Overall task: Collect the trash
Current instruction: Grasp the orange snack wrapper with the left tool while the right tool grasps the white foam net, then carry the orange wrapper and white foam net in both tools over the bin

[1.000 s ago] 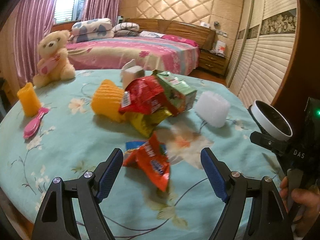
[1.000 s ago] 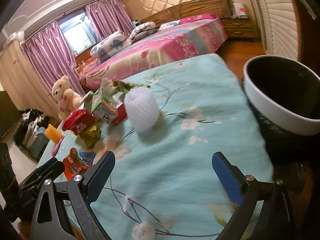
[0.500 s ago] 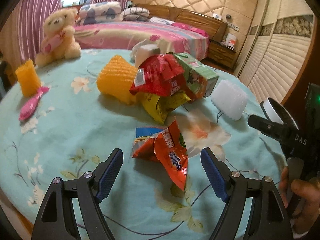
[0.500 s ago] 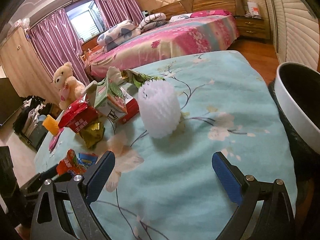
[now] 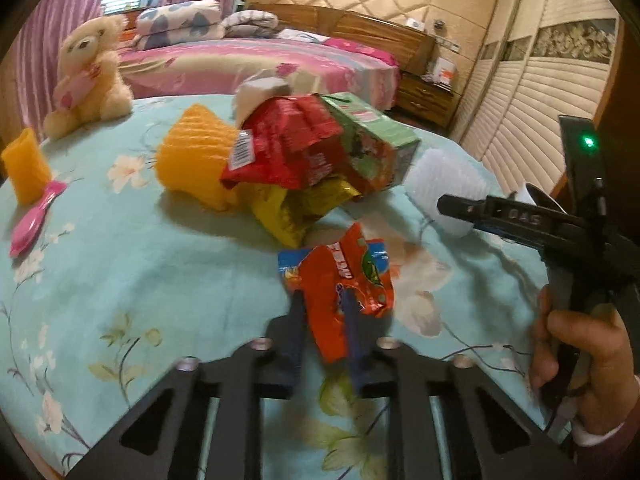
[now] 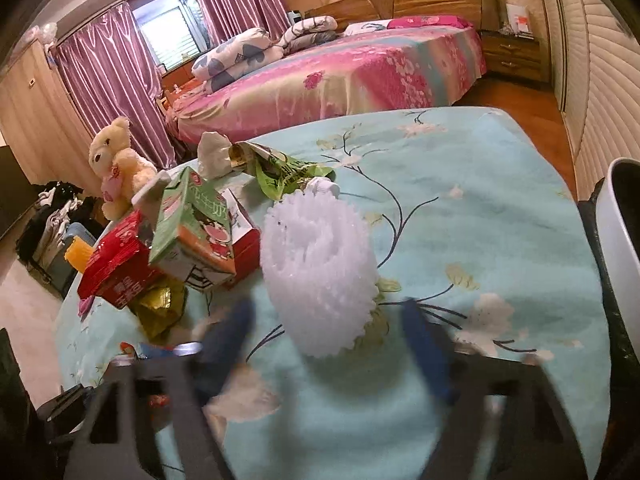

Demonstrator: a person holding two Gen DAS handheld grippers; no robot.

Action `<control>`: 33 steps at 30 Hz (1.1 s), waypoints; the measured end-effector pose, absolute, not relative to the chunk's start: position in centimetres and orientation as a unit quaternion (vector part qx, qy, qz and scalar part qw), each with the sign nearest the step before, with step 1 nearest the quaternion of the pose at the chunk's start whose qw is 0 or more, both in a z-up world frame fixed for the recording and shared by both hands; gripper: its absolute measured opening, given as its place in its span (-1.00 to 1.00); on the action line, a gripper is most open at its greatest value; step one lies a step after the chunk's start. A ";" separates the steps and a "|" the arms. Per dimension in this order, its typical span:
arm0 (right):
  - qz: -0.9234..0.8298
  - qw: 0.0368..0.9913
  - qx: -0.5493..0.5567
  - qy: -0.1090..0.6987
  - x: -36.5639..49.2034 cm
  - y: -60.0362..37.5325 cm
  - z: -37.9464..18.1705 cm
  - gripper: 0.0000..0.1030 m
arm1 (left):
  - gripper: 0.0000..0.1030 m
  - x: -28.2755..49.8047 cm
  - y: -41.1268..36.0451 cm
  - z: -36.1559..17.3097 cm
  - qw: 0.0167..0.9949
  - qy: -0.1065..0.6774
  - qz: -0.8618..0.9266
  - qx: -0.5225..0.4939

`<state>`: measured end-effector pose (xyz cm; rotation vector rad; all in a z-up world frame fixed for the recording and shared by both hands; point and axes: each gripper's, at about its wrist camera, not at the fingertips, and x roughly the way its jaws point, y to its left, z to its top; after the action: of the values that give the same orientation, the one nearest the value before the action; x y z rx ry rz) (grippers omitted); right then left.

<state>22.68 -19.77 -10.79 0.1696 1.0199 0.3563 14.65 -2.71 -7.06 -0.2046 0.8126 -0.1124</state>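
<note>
Orange snack wrapper [image 5: 344,292] lies crumpled on floral teal tablecloth [image 5: 120,280], near table's front edge. Left gripper [image 5: 322,320] narrow, blue pads pinching wrapper's lower end. Behind: orange foam sleeve [image 5: 192,160], red packet [image 5: 280,152], green milk carton [image 5: 372,148] piled together. White foam net [image 6: 320,268] sits just ahead of right gripper [image 6: 332,344], fingers spread wide, blurred, flanking net's base without touching. White-rimmed bin [image 6: 624,240] at far right.

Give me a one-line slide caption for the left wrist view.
Left gripper shut on an orange snack wrapper on the floral tablecloth, remaining trash pile behind.
</note>
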 end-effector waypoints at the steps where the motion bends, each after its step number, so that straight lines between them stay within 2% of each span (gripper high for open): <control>1: 0.169 0.854 0.083 0.485 22.6 -20.0 -10.7 -0.30 | -0.75 14.7 -2.9 -7.0 0.913 0.392 -0.059 -0.097; 3: 0.165 0.857 0.086 0.480 22.1 -20.6 -10.4 -0.45 | -0.80 14.8 -3.5 -6.8 0.915 0.387 -0.071 -0.089; 6: 0.160 0.861 0.093 0.473 21.1 -21.9 -9.8 -0.49 | -0.83 15.0 -4.4 -6.7 0.915 0.384 -0.092 -0.085; 33: 0.048 0.886 0.161 0.431 14.8 -35.4 -5.5 -0.49 | -0.91 18.6 -12.0 -5.2 0.908 0.361 -0.208 -0.042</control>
<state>14.76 -35.45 -5.46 0.3357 0.8965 0.0994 18.58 -11.96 -5.19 -0.0873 0.7449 -0.4286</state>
